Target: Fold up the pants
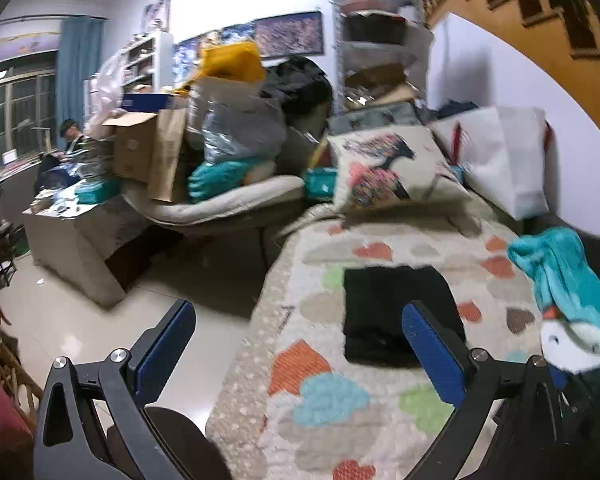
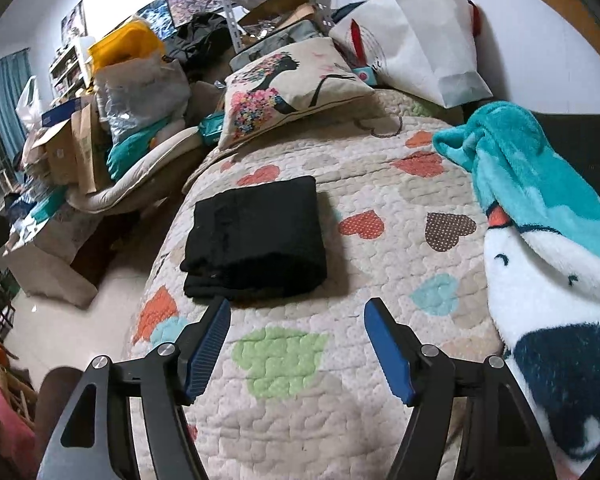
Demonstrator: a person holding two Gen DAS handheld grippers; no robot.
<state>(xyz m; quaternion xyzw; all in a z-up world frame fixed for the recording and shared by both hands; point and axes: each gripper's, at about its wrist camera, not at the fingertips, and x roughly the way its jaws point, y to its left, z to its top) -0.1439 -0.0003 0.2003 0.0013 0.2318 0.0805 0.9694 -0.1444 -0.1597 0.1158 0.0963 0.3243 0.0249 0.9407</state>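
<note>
The black pants (image 2: 256, 238) lie folded into a compact rectangle on the heart-patterned quilt (image 2: 380, 184), near its left edge. They also show in the left wrist view (image 1: 384, 312). My left gripper (image 1: 300, 316) is open and empty, held above the quilt's left edge, its right finger in front of the pants. My right gripper (image 2: 298, 310) is open and empty, just short of the pants' near edge, above the quilt.
A teal and white fleece blanket (image 2: 548, 240) lies at the quilt's right side. A printed cushion (image 2: 292, 88) and a white paper bag (image 2: 420, 48) sit at the far end. Boxes and bags (image 2: 112, 120) pile up at the left, beyond the floor (image 1: 60, 320).
</note>
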